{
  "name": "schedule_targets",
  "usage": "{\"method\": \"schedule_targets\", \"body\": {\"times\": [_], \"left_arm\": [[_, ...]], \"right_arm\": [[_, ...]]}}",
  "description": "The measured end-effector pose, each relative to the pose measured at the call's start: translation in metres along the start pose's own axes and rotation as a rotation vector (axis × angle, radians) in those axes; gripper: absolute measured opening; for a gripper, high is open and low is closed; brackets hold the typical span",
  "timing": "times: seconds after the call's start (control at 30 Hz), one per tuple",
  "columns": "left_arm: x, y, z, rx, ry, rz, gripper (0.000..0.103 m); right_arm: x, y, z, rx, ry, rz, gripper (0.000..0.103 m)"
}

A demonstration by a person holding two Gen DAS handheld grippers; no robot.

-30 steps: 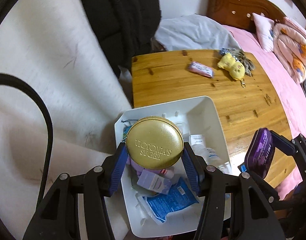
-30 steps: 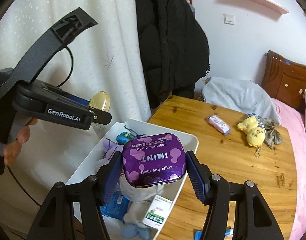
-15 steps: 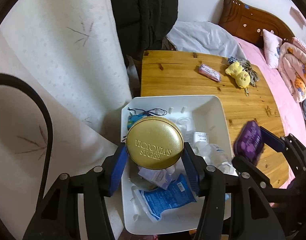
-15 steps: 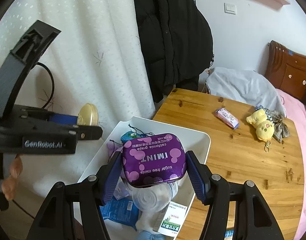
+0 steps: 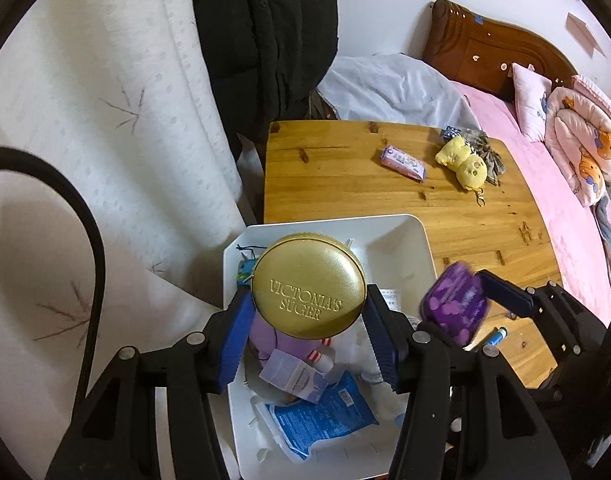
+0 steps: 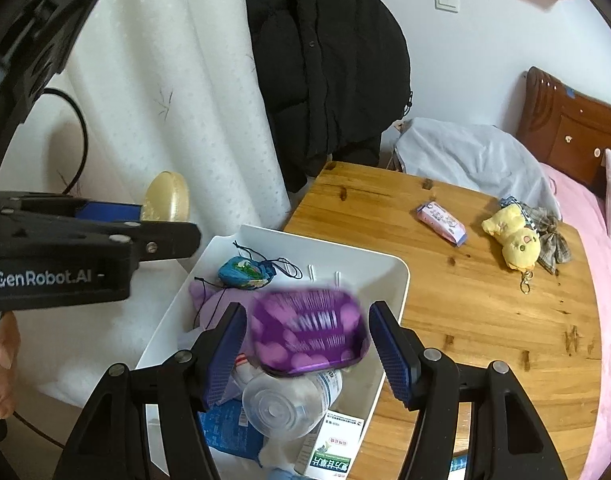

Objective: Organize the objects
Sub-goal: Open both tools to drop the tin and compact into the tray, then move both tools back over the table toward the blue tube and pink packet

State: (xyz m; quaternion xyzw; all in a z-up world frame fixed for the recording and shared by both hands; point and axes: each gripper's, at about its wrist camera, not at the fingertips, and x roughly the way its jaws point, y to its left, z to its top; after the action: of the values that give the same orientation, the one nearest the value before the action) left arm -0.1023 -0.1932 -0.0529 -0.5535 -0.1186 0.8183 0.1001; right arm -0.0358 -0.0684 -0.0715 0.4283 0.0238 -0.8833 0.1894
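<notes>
purple tin (image 6: 308,331) slipped free, motion-blurred; lettering unreadable.

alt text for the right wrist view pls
Right gripper open over a cluttered white bin, a blurred purple mint tin loose between its fingers. Left gripper at left grips a gold tin.

Black left gripper (image 5: 307,334) has blue ribbed fingers (image 5: 233,336), silver screws, "GenRobot.AI" lettering.
</notes>
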Motion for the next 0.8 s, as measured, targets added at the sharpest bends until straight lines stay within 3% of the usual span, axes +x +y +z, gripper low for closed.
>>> {"method": "schedule_targets", "body": {"times": [0.1,0.2,0.27,0.33,0.8], "left_arm": [[0.004,-0.002,0.0,-0.009,0.01,-0.016,0.059],[0.008,-0.002,0.002,-0.026,0.023,-0.015,0.06],[0.008,-0.002,0.002,-0.034,0.02,-0.018,0.082],[0.005,-0.004,0.002,-0.028,-0.001,-0.012,0.089],[0.0,-0.018,0.003,0.004,-0.012,0.004,0.09]], "right_arm": [[-0.003,0.002,-0.002,-0.012,-0.01,-0.007,0.074],[-0.006,0.002,-0.003,-0.017,-0.017,-0.002,0.074],[-0.006,0.001,-0.004,-0.014,-0.013,0.002,0.074],[-0.006,-0.001,-0.006,-0.012,-0.007,0.002,0.074],[-0.013,-0.005,-0.013,0.004,-0.006,0.009,0.074]]}}
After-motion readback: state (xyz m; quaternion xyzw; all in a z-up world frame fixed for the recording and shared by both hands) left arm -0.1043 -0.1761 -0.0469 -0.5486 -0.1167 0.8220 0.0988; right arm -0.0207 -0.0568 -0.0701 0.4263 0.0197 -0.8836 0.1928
